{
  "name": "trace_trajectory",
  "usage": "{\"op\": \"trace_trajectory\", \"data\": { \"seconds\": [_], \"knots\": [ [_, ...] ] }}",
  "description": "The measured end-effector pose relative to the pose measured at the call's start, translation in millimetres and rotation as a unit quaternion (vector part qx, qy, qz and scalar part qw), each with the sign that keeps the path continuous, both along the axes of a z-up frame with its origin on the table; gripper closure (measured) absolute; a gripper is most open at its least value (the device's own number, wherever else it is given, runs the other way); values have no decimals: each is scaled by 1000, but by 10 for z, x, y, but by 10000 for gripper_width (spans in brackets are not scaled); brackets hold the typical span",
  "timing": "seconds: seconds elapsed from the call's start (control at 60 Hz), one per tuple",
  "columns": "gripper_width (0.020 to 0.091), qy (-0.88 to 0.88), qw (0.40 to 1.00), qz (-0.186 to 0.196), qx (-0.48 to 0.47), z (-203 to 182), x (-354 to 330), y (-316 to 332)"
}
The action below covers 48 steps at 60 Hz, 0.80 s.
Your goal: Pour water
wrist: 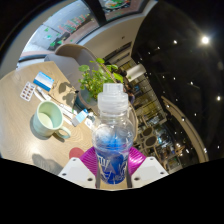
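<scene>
So the claw (pixel 112 165) is clamped on a clear plastic water bottle (pixel 113 135), both purple pads (pixel 88 158) pressing its lower sides, right around the blue label (pixel 111 160). The bottle sits upright between the fingers, white cap (pixel 112 92) on at 12 o'clock from the claw, and it looks lifted off the worktop (pixel 30 125) rather than standing on it. The claw itself points forward and roughly level, no tilt visible.

Out past the bottle at about 10 o'clock there's a pale green mug (pixel 49 119) standing on the light round worktop, open side up, well apart from the bottle. A leafy green plant (pixel 98 76) sits just behind the bottle at 11 o'clock. Further out at 10 o'clock, a small blue-and-white box (pixel 43 82) and some little items I can't make out.
</scene>
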<state>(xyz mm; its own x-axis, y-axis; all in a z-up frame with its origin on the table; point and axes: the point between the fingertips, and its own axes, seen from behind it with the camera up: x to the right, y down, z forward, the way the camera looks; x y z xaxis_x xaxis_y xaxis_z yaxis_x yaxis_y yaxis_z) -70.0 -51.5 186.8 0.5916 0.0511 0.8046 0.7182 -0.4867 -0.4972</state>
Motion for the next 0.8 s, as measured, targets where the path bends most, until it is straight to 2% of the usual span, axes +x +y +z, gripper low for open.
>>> {"op": "trace_trajectory", "data": {
  "seconds": [0.183, 0.3, 0.533, 0.683, 0.8],
  "knots": [
    [757, -278, 958, 64, -19, 277, -112, 547],
    [758, -418, 901, 103, -52, 132, -255, 791],
    [757, -568, 804, 139, -110, -91, -330, 974],
    [757, -540, 822, 139, -115, -135, -304, 973],
    [754, -445, 875, 141, -125, -212, -257, 901]
  ]
}}
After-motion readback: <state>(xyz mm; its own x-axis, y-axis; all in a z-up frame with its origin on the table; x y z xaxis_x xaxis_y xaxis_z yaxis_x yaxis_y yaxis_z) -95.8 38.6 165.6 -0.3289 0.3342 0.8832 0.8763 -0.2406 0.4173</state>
